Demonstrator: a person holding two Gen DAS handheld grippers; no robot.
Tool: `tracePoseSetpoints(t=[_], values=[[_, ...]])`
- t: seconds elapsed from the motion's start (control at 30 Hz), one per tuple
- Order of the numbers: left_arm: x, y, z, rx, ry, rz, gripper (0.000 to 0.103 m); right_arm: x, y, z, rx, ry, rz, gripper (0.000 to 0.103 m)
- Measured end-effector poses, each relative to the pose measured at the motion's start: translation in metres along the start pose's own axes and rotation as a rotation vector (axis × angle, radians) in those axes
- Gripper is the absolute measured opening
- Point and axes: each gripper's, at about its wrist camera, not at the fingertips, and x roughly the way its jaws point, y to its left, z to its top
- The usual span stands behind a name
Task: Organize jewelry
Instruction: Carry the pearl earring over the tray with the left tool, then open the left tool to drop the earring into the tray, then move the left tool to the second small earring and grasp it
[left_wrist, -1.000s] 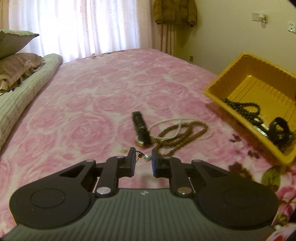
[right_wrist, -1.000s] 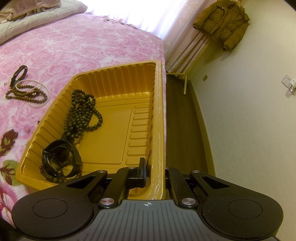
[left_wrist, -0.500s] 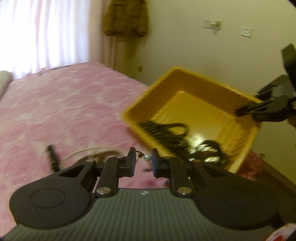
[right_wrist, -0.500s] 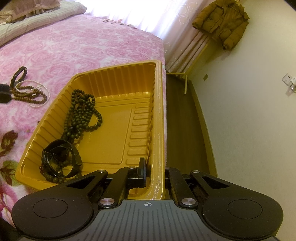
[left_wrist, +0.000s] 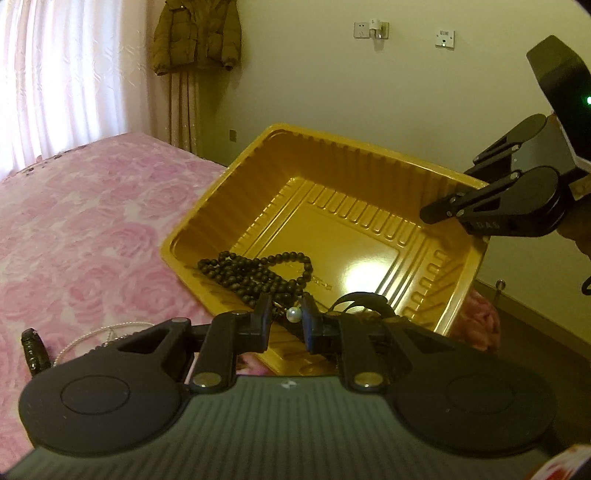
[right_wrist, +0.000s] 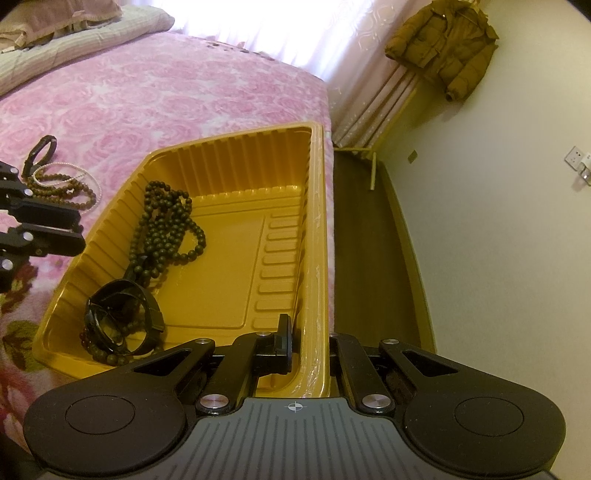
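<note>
A pearl earring (left_wrist: 294, 314) sits pinched between the jaws of the left gripper (left_wrist: 286, 325), poised at the near rim of the yellow tray (left_wrist: 373, 151) on the pink bedspread (left_wrist: 81, 206). Inside lie dark beads (left_wrist: 258, 271) and a black bracelet (right_wrist: 122, 314). At the far right rim, the right gripper (right_wrist: 310, 343) clamps the tray wall, steadying it. Seemingly mid-delivery; next, carry over the tray floor and release.

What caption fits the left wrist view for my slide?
Left gripper carries a pearl earring over the yellow tray while the right gripper clamps its rim.
</note>
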Motion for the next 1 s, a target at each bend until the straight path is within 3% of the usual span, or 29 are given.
tracePoseSetpoints(t=[0.27,0.5,0.67,1.0], values=[[0.01,-0.003,0.0,-0.001,0.024,-0.017,0.018,0.0,0.0,0.0,0.0,-0.001,0.0,0.005],[-0.006,0.01,-0.012,-0.033,0.014,0.023,0.022,0.0,0.0,0.0,0.0,-0.001,0.0,0.005],[-0.028,0.03,-0.027,-0.08,0.01,0.089,0.024,0.0,-0.001,0.0,0.003,-0.001,-0.001,0.005],[-0.07,0.095,-0.067,-0.158,0.03,0.341,0.029,0.0,-0.001,0.0,0.002,-0.001,-0.002,0.005]])
